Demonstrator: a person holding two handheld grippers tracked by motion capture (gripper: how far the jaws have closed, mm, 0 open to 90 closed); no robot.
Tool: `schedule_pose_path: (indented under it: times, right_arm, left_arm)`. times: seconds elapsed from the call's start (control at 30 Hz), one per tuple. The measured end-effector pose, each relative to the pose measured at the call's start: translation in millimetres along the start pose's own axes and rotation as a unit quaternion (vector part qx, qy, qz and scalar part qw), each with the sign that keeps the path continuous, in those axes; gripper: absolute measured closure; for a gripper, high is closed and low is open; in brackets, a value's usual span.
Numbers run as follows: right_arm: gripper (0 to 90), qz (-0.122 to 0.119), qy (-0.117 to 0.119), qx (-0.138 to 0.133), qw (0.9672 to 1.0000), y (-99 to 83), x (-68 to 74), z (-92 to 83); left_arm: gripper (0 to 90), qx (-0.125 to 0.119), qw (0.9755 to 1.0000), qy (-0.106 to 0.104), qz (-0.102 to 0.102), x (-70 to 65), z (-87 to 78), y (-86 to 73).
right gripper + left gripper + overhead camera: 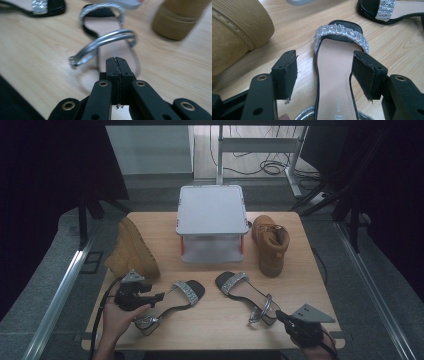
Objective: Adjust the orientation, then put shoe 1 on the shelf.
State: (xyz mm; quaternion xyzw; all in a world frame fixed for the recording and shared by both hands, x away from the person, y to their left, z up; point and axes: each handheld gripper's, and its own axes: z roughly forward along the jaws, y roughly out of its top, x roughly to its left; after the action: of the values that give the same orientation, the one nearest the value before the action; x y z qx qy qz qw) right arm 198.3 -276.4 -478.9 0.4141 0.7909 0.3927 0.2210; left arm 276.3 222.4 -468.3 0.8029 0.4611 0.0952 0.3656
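1. Two black flat sandals with glittering silver toe straps and silver ankle loops lie toe-away on the front half of the pale wooden table (165, 232): the left sandal (172, 302) in front of the left gripper (159, 297), the right sandal (247, 295) in front of the right gripper (280, 314).

2. The left gripper has its jaws spread to either side of the left sandal's beige insole (334, 80), behind the crystal strap (340, 33); the pads look clear of the sandal's edges, so nothing is pinched yet.

3. The right gripper has its jaws pressed together and empty, their tips just behind the right sandal's silver ankle loop (107, 40), near its heel.

4. Judgement: the step in hand is taking up the left sandal. The next move calls for closing the left jaws squarely on the sole's two edges, low enough not to slip off the thin sole, then lifting it level.

5. The right gripper would have to open before it could take its sandal.

6. Farther back a grey-lidded clear plastic box with red latches (212, 222) stands at centre, a tan suede boot lying on its side (131, 251) to its left and an upright tan boot (270, 244) to its right.

7. Beyond the table are grey flooring, metal desk legs and loose cables; dark curtains hang at both sides.
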Motion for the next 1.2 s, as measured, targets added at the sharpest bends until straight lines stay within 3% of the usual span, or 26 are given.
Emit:
schedule_pose_path:
  times: [0.17,0.67,0.83,1.1,1.2]
  right_arm:
    - [89.4,0.012,-0.01,-0.016,0.9997,1.9,-9.2,-8.3]
    - [85.7,-0.004,-0.012,-0.019,0.9997,14.9,-0.6,3.3]
    - [80.8,-0.022,0.0,-0.02,0.9996,26.0,4.5,9.2]
    - [69.7,-0.011,0.027,-0.026,0.9992,41.8,-0.5,21.8]
    - [63.6,-0.017,0.04,-0.024,0.9988,50.2,-0.1,30.7]
  left_arm:
    - [37.5,-0.001,1.0,0.001,-0.003,0.5,-0.6,-0.1]
    - [37.2,0.0,1.0,0.001,0.003,-1.3,-0.4,-0.6]
    - [37.2,-0.001,1.0,-0.006,0.005,-2.0,-2.3,0.4]
    - [37.0,-0.003,0.9998,-0.015,0.014,-7.8,-4.7,1.9]
    - [36.7,0.0,0.9998,-0.01,0.019,-7.6,-7.0,0.3]
